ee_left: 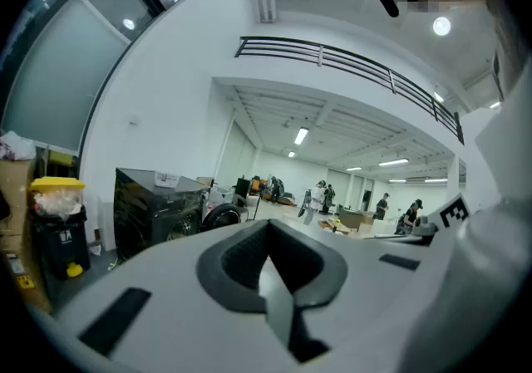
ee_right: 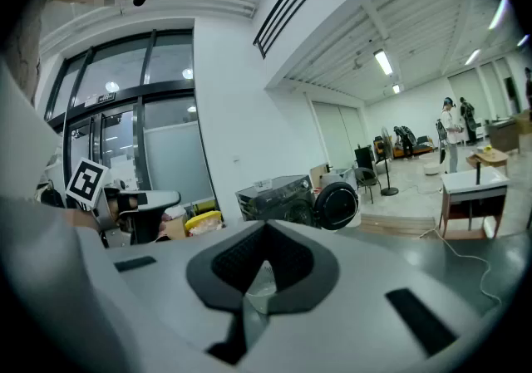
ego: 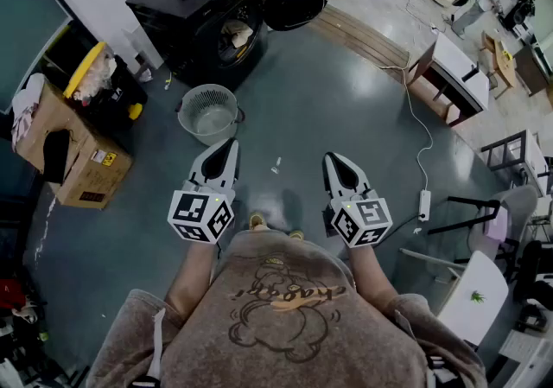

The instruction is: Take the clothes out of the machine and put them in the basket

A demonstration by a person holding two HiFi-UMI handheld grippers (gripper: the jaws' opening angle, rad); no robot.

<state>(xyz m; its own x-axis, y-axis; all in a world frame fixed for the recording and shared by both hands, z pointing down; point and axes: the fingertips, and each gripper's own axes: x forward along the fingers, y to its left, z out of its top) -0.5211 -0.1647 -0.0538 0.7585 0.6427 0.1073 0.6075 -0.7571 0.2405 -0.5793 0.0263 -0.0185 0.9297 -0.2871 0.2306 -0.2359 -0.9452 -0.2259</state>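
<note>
- The task looks barely begun: the basket (ego: pixel 208 112) appears empty, and a pale bundle of clothes (ego: pixel 238 33) shows inside the drum of the machine (ego: pixel 200 8).
- The machine's round door (ego: pixel 295 2) is already swung open to the right, so the drum mouth is free to reach into.
- The left gripper (ego: pixel 228 147) has its jaws closed together with nothing between them; the right gripper (ego: pixel 333 160) is likewise closed and empty. Both are held out in front of the person, well apart from the machine.
- What is left, judging by this: walk up, open a gripper, pull the clothes out and drop them in the basket, which stands just in front of the machine.
- The floor between the person and the basket is open, apart from a small scrap (ego: pixel 276 165).
- On the left side are a cardboard box (ego: pixel 76 157) and a black bin (ego: pixel 97 84); on the right, a cable (ego: pixel 421 131) trails across the floor towards a table (ego: pixel 455 62).
</note>
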